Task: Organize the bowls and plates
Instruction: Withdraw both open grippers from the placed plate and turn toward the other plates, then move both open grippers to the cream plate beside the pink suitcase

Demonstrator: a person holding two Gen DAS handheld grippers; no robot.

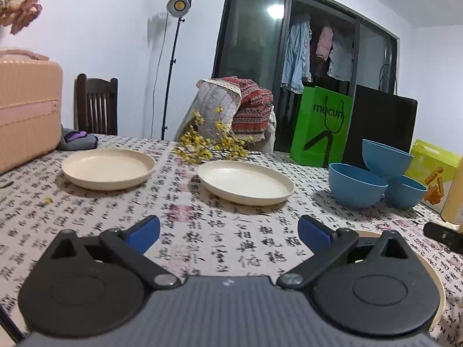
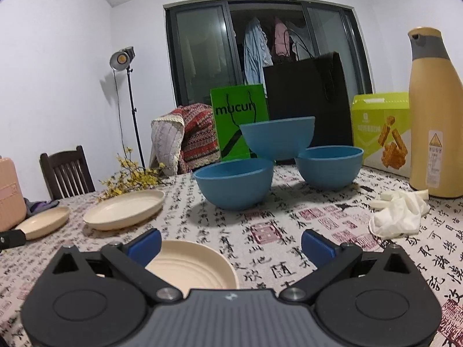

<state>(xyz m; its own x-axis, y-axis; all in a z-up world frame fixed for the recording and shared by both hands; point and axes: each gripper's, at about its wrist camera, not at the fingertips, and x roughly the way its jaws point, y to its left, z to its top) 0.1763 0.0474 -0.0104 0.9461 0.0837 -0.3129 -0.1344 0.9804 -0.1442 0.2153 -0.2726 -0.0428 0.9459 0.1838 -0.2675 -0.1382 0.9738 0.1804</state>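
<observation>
Nearest to you, the right tool hangs low over the surface with its blue-padded jaws spread wide and nothing between them; a cream ribbed plate lies directly beneath and slightly to its left, so a short drop would bring the left finger over the rim. Your left tool is likewise fully released and empty, with only printed cloth between its jaws; the edge of that same near plate shows behind its right finger. Ahead of the left tool lie two more cream plates, one to the left and one near centre, well apart from each other, both shallow, round, matte and flat on the cloth, so no long axis governs the approach. In my judgement, the left tool is nearer to these two, the right tool to the bowls. Three blue bowls stand further out: a front one and a rear one upright on the surface, with a third perched tilted across their rims and likely to slip if nudged. They look smooth and deep-walled, probably plastic. A crumpled white glove lies to the right, beside a tall yellow flask. Beyond, bags and a carton line the far edge.
</observation>
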